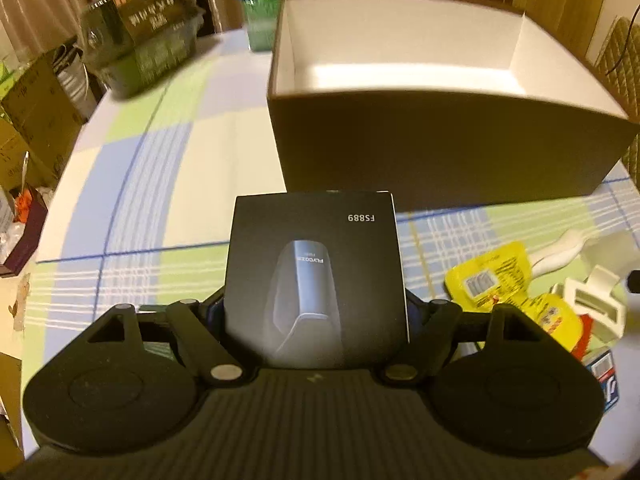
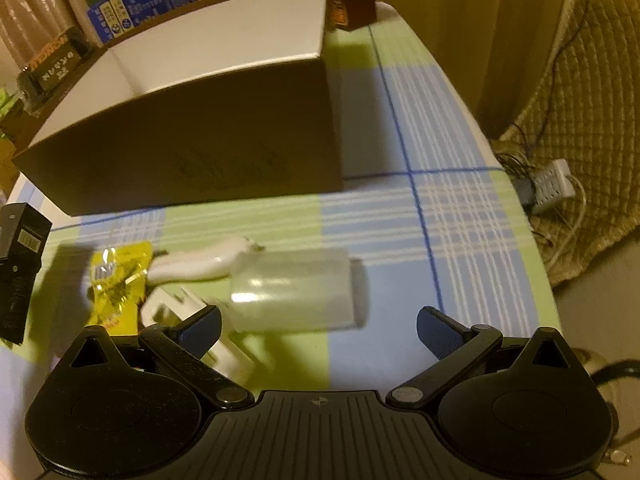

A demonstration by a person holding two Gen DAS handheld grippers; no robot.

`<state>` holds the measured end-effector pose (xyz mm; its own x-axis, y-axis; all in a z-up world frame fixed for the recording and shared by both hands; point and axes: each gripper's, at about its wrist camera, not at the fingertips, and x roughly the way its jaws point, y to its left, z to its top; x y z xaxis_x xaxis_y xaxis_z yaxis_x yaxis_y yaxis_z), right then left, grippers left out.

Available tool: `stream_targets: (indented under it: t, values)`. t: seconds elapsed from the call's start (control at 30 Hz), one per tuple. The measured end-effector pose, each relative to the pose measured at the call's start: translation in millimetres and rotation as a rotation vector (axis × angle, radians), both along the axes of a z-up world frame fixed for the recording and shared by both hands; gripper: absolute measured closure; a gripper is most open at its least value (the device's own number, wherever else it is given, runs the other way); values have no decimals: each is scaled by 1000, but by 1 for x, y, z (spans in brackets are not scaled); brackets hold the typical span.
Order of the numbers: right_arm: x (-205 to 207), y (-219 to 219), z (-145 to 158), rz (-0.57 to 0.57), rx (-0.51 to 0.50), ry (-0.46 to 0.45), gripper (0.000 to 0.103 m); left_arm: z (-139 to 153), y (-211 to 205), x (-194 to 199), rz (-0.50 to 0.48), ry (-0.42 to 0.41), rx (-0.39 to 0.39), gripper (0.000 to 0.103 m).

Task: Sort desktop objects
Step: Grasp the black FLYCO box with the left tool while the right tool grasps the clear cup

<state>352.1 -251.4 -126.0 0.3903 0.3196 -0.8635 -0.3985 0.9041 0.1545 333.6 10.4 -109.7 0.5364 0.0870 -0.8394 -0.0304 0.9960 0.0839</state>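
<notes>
We have the black product box (image 1: 316,276) pinched upright between the left gripper (image 1: 316,320) jaws, lifted clear of the checked tabletop (image 1: 160,184), label facing us, probably bound for the open carton (image 1: 400,52) just ahead. Our right gripper (image 2: 318,328) hangs with jaws spread, empty, over the translucent cup (image 2: 296,288) lying on its side, likely next.
</notes>
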Motion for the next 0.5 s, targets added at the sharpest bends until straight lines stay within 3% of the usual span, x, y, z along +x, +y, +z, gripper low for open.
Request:
stream_targets:
  t: [0.23,0.5]
  values:
    - [20,17,-10,4,-14,20,4,15,2,2,18,-26,0,27]
    - [25,24,-23,34,-43,51,24,22,-1,-5,26,-42,2,27]
